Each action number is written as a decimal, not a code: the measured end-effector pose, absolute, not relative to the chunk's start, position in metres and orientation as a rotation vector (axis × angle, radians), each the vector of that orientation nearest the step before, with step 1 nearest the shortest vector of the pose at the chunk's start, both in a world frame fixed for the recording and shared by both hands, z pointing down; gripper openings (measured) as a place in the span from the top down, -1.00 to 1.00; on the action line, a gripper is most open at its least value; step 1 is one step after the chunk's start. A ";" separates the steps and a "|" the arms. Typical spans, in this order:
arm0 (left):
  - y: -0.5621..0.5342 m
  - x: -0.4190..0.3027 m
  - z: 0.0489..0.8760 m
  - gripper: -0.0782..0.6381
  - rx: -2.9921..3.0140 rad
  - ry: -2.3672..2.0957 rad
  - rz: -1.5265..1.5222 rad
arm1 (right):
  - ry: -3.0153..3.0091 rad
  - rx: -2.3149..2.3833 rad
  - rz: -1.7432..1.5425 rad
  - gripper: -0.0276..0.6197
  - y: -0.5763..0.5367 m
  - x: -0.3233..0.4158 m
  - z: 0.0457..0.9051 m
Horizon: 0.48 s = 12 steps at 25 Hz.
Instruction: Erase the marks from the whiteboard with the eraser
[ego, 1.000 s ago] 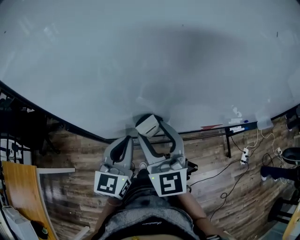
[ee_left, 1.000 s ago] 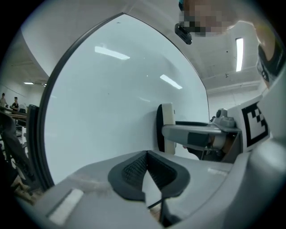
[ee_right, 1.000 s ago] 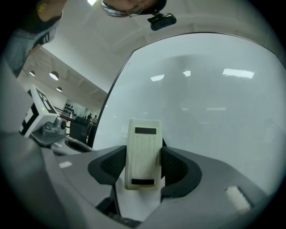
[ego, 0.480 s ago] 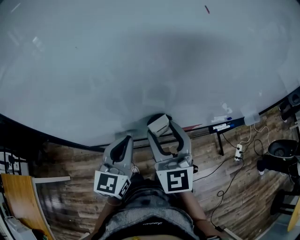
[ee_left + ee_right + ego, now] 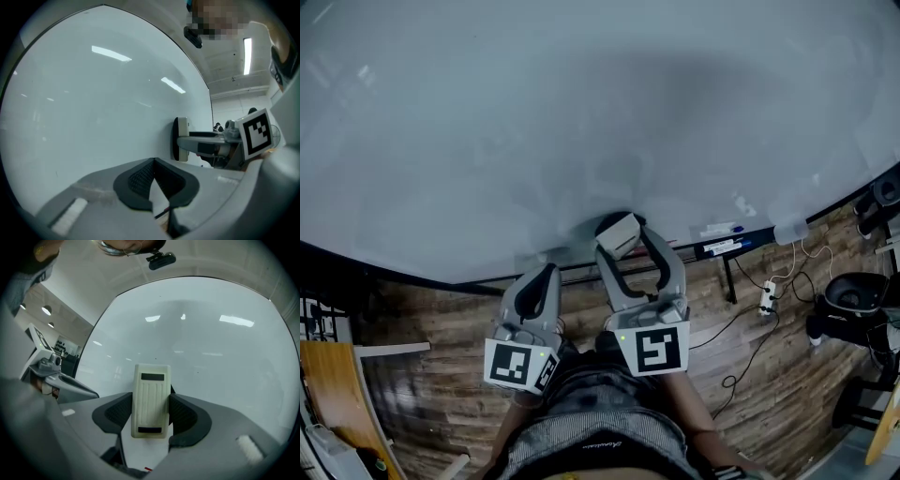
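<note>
Head view, from the left: left gripper [image 5: 546,274] idle just below the board's lower edge, jaws pressed together with nothing between. Right of it, right gripper [image 5: 628,242] clamped on the eraser [image 5: 617,234], felt face seemingly flat against the whiteboard [image 5: 581,112] near its bottom rail. No marks visible anywhere on the surface shown. Probably close to finished, with only areas beyond the frame possibly left to wipe.

Dim bluish head view, broad soft shadow [image 5: 712,94] across whiteboard [image 5: 487,141], lamp glare streaks [image 5: 111,54] on it in gripper views, strong fisheye bending, black vignetted corners, foreground soft
</note>
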<state>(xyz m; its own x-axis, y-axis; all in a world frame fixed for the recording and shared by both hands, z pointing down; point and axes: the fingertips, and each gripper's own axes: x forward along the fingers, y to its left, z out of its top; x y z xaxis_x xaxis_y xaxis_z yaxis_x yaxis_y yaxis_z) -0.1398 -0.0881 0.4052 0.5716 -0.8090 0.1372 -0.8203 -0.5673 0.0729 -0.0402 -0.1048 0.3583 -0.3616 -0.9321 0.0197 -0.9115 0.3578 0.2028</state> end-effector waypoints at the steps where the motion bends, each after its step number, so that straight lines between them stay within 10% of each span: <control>1: -0.087 -0.136 0.405 0.77 2.675 -1.399 0.138 | -2.478 1.681 -0.238 0.15 -0.105 -0.037 0.360; 12: -0.073 -0.107 0.392 0.77 2.725 -1.513 0.159 | -2.618 1.635 -0.196 0.17 -0.079 -0.036 0.367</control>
